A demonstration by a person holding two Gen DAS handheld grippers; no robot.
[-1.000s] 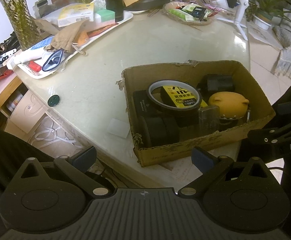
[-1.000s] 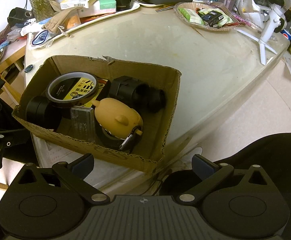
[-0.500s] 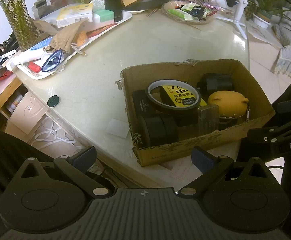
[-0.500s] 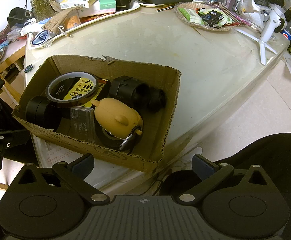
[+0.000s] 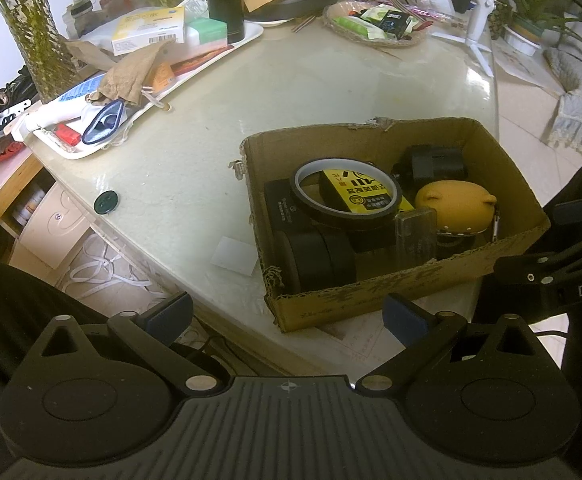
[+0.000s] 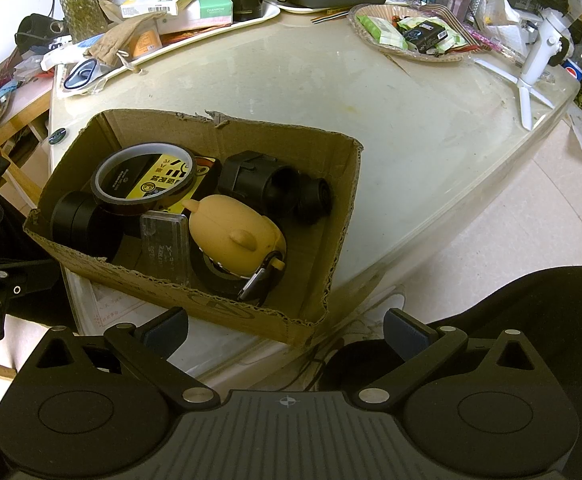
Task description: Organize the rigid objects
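A cardboard box sits at the near edge of the pale table. In it lie a tape roll over a yellow-labelled pack, a yellow pig-shaped case, a black cylinder, a clear plastic case and a black adapter. My left gripper is open and empty, below the box's near left corner. My right gripper is open and empty, below the box's near right corner.
A white tray of clutter lies at the back left. A woven plate of snack packets and a white tripod stand at the back right. A dark green cap and a white card lie left of the box.
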